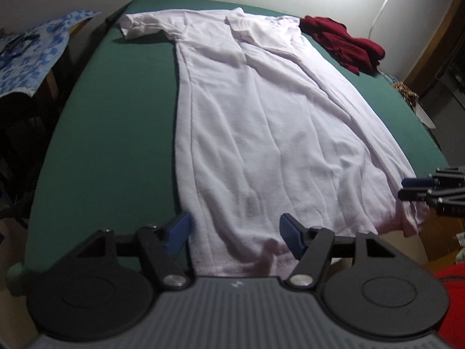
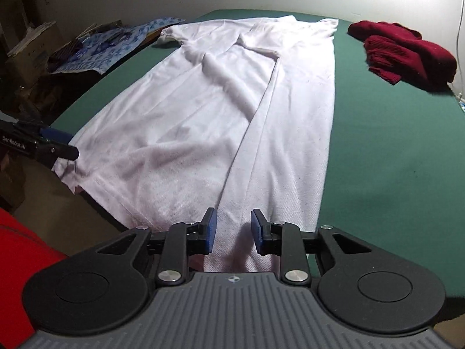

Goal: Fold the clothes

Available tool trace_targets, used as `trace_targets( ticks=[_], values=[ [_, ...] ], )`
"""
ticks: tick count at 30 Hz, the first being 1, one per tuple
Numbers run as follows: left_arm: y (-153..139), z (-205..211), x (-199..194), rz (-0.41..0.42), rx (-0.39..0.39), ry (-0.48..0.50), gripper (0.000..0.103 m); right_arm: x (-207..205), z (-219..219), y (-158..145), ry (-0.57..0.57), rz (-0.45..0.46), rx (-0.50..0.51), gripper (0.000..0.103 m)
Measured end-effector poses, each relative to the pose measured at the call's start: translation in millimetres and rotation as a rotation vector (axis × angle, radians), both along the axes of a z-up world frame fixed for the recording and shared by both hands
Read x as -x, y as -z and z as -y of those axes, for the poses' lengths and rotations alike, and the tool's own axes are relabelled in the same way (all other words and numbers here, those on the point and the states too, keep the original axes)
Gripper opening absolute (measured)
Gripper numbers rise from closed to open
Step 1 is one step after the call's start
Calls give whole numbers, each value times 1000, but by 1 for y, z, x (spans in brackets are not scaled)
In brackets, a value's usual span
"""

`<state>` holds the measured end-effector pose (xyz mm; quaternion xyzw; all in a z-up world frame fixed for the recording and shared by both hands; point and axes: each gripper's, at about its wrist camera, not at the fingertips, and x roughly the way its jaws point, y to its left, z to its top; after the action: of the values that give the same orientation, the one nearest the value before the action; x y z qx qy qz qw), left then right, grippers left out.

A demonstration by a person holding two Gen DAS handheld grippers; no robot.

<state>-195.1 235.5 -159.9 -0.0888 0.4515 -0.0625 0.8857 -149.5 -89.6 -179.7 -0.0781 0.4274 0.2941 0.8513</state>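
Both tongs (image 1: pixel 234 237) (image 2: pixel 232 231) open over white shirt (image 1: pixel 261 122) hem, w/o gripping.

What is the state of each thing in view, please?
white shirt: spread flat, right side folded inward, left sleeve out
red sweater: crumpled, beside the shirt, apart from it
green table: bears both garments
left gripper: fingers open over the hem
right gripper: fingers open over the hem
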Motion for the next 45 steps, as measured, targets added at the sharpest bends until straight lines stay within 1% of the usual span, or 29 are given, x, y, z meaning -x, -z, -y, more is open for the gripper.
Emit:
trace_targets(
  ticks=[1,2,3,5,6,9,11,12,13,15,16,18,20,21,23,25,27,29,30,31,33,34,35,36,38,39,40,41,45],
  values=[
    [0,2,1,11,-13,-28,47,0,0,2,-12,0,-4,38],
    [0,5,1,13,-30,-46,22,0,0,2,-25,6,-8,39],
    [0,7,1,16,-60,-77,10,1,0,2,-39,10,-11,41],
    [1,9,2,17,-107,-119,5,0,2,2,-67,6,-16,43],
    [0,10,2,13,-136,-125,8,-1,2,2,-81,2,-18,46],
    [-1,16,3,-5,-236,-144,9,-3,5,2,-106,-13,-27,47],
    [-3,17,7,-20,-307,-157,9,-4,6,2,-122,-28,-39,52],
    [-4,17,10,-29,-335,-163,7,-3,7,2,-134,-31,-43,58],
    [-2,15,12,-47,-361,-169,0,-3,7,2,-145,-33,-48,61],
    [-1,11,16,-58,-420,-184,0,-1,8,2,-166,-18,-42,58],
    [-3,9,15,-75,-419,-190,0,-1,10,1,-164,-12,-47,42],
    [-20,6,17,-25,-322,-203,0,-7,15,-1,-135,-10,-77,22],
    [-38,13,16,49,-233,-195,6,-12,20,-4,-108,-13,-108,22],
    [-42,19,13,66,-210,-183,10,-16,21,-4,-97,-22,-124,23],
    [-37,36,-1,58,-179,-145,12,-21,16,-2,-101,-30,-141,23],
    [-24,53,-11,24,-184,-106,12,-21,4,3,-131,-19,-95,27],
    [-10,69,-18,-13,-201,-69,13,-16,-4,5,-152,22,-64,29],
    [-4,77,-19,-35,-201,-52,17,-10,-8,4,-162,62,-29,26],
    [-2,79,-18,-37,-203,-46,19,-8,-8,4,-156,74,-21,20],
    [-3,82,-16,-33,-211,-41,19,-9,-5,5,-139,74,-24,16],
    [-11,86,-13,-6,-208,-18,21,-12,3,3,-105,52,-40,14],
    [-14,88,-12,8,-206,-6,25,-13,5,1,-91,44,-41,18],
    [-19,91,-13,22,-194,7,33,-13,6,0,-81,40,-35,22],
    [-23,96,-14,36,-179,23,36,-12,7,0,-82,35,-29,29],
    [-28,107,-17,58,-152,67,36,-10,8,2,-98,40,-20,28],
    [-30,115,-19,66,-140,96,38,-9,7,4,-103,54,-14,24],
    [-32,122,-21,74,-128,125,40,-9,7,3,-98,55,-11,11],
    [-30,128,-22,70,-128,147,41,-11,8,2,-87,47,-17,5],
    [-15,142,-27,24,-129,198,41,-20,18,-17,-24,-10,-132,4]
  ],
)
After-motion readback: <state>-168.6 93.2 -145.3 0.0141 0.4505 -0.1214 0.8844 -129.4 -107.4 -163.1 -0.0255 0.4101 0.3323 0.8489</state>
